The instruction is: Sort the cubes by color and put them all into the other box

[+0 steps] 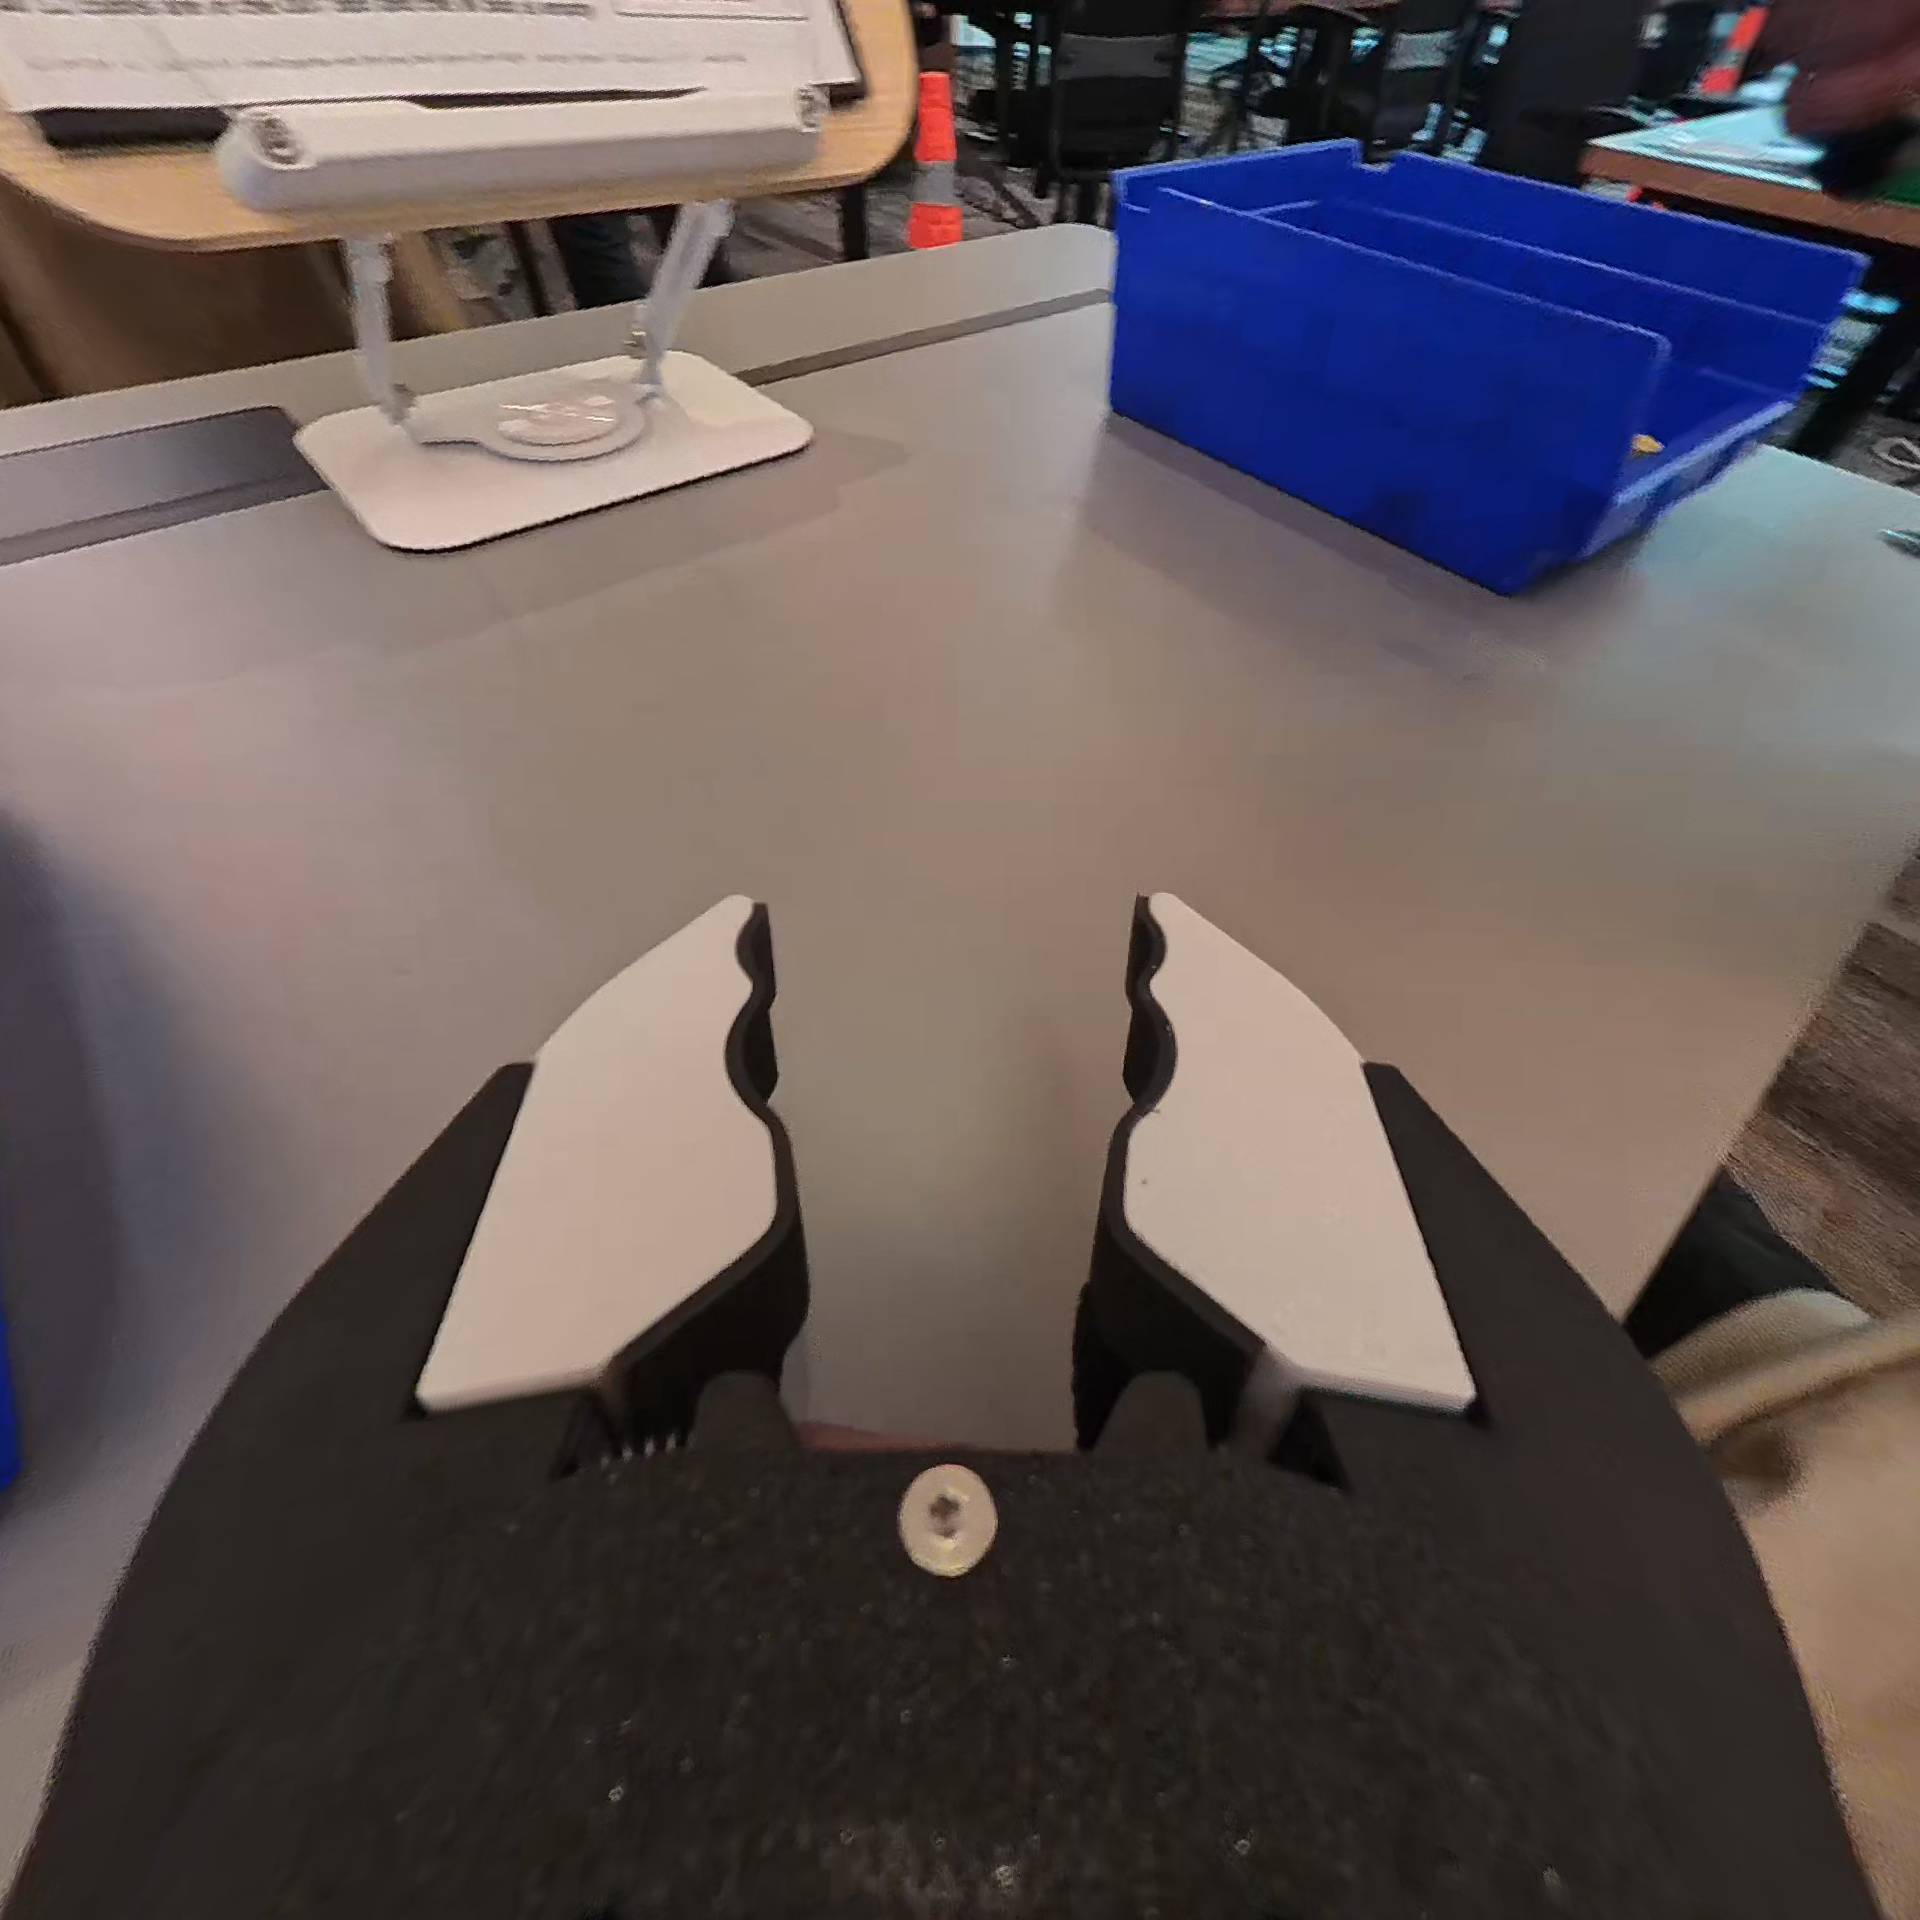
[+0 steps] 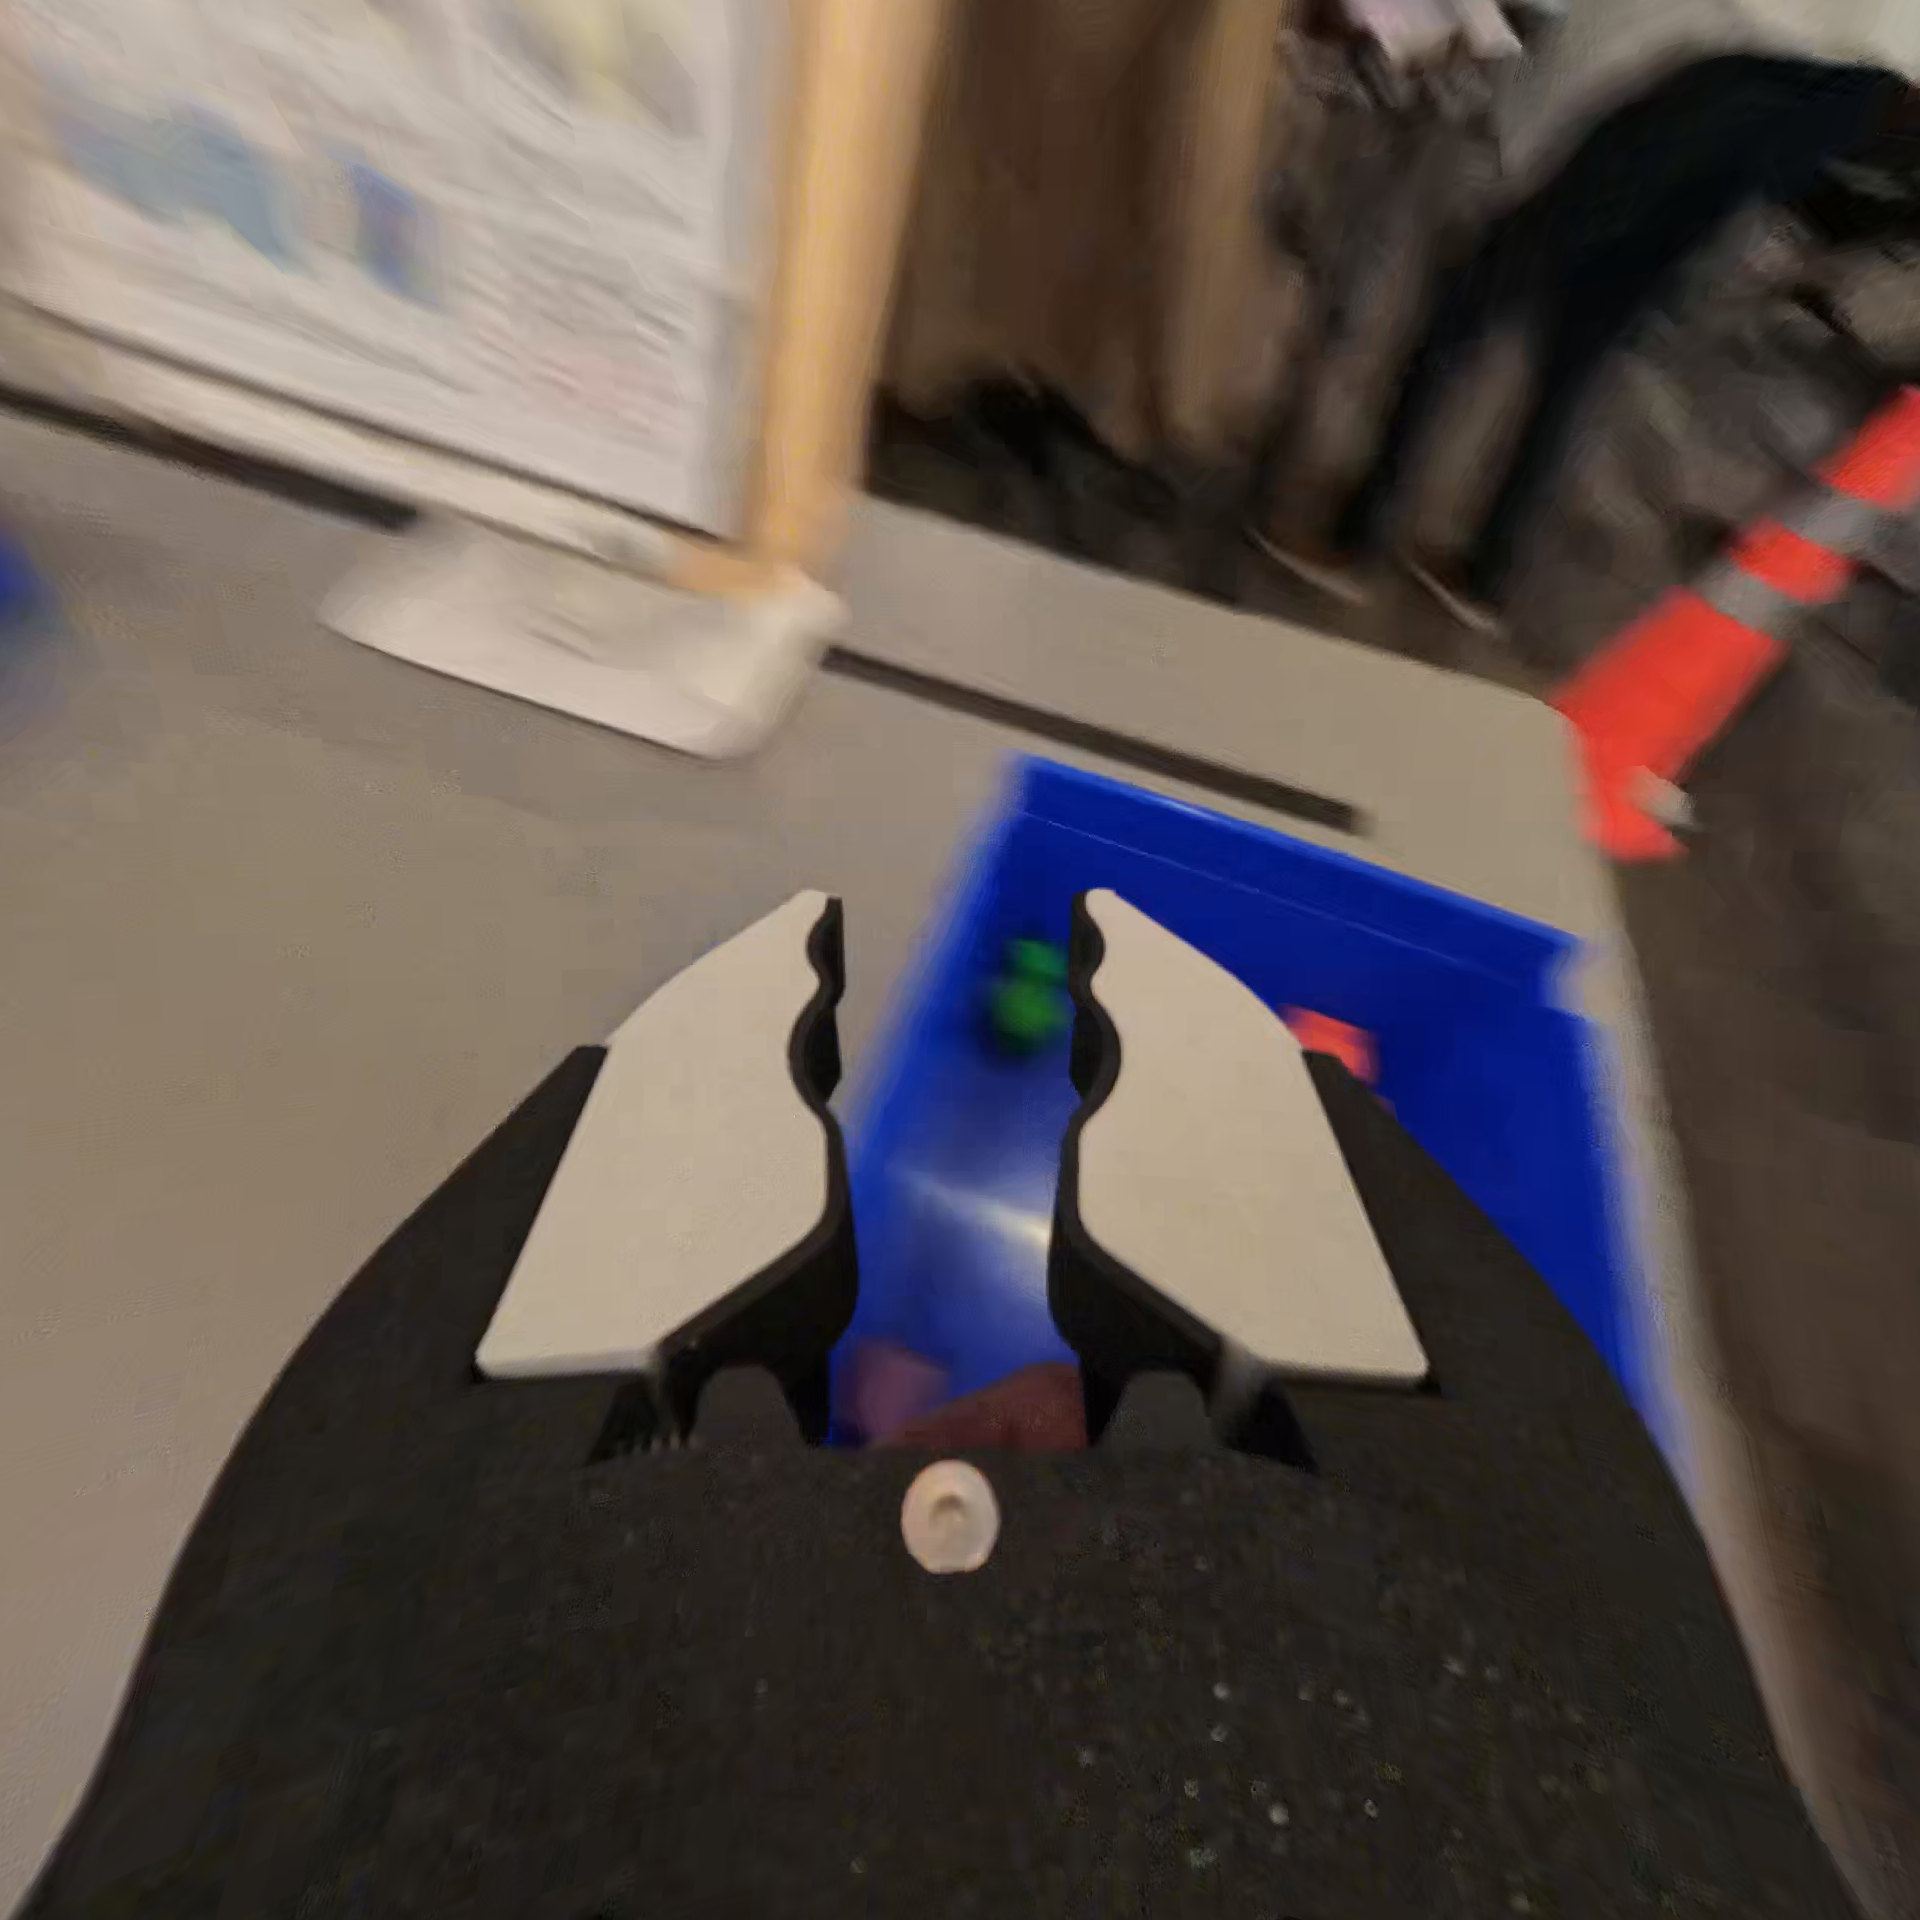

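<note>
Cubes (image 2: 1023, 987), green, in blue box (image 2: 1455, 1039)

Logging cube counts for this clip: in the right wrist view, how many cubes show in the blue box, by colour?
Blurred frame, so this covers only what is visible in the blue box:
Green cubes: 2
Red cube: 1
Purple cube: 1, low between the fingers of the right gripper
Total: 4
A dark reddish shape beside the purple one is too blurred to count.

blue box (image 2: 1299, 914) with green cubes (image 2: 1023, 1003) and a red one (image 2: 1335, 1039), grey table (image 1: 935, 727), orange cone (image 2: 1714, 644) with grey bands
</note>
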{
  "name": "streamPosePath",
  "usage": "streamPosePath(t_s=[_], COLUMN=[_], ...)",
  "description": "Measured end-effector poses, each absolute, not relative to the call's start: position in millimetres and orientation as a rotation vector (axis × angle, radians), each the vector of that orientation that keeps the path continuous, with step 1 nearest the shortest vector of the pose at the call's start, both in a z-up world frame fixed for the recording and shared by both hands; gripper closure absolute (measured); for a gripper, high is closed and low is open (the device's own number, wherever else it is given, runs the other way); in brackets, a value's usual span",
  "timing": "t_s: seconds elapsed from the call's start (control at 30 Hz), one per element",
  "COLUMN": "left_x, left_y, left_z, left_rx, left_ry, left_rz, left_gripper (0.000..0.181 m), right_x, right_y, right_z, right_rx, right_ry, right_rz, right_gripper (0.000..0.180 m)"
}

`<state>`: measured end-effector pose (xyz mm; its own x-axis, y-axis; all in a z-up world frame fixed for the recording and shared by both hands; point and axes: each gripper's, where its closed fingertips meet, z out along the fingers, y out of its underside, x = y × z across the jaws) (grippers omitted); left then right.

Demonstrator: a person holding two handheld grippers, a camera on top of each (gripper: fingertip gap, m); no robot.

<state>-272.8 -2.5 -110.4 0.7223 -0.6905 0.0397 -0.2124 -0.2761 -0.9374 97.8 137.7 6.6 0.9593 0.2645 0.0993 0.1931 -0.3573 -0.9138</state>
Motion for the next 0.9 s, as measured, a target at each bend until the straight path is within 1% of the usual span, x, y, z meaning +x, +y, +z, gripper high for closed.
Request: streamPosePath(t_s=[0.07,0.1,0.17,0.23,0.33,0.4,0.53,0.7,0.73,0.77,0.8,0.9], left_x=[-281,-285,-296,-303,-306,-307,-310,-304,-305,-312,-326,-395], left_y=[6,9,16,18,15,14,16,7,1,-4,-6,4], left_z=[-110,-111,-117,-121,-126,-128,-131,-135,-132,-125,-115,-78], left_rx=[-1.844,-1.86,-1.905,-1.918,-1.939,-1.954,-1.97,-2.016,-2.033,-2.047,-2.066,-2.154], left_ry=[0.635,0.596,0.538,0.511,0.492,0.488,0.49,0.577,0.627,0.67,0.708,0.784], left_rz=[-0.52,-0.505,-0.436,-0.381,-0.392,-0.397,-0.385,-0.427,-0.436,-0.429,-0.411,-0.274], left_gripper=[0.116,0.117,0.117,0.118,0.118,0.118,0.118,0.117,0.122,0.122,0.118,0.117], right_x=[23,-11,-59,-87,-102,-101,-100,-100,-101,-102,-104,-109], right_y=[86,63,30,11,-4,-7,-5,-4,-4,-5,-6,-8], right_z=[18,12,-21,-53,-81,-80,-78,-81,-80,-81,-81,-83], right_rx=[-1.767,-1.697,-1.656,-1.64,-1.631,-1.619,-1.623,-1.599,-1.596,-1.599,-1.602,-1.607], right_ry=[-0.35,-0.367,-0.384,-0.392,-0.454,-0.447,-0.46,-0.529,-0.537,-0.542,-0.547,-0.56], right_rz=[0.377,0.496,0.587,0.581,0.496,0.469,0.498,0.38,0.372,0.375,0.389,0.423], right_gripper=[0.141,0.142,0.143,0.141,0.144,0.146,0.145,0.145,0.145,0.144,0.144,0.145])
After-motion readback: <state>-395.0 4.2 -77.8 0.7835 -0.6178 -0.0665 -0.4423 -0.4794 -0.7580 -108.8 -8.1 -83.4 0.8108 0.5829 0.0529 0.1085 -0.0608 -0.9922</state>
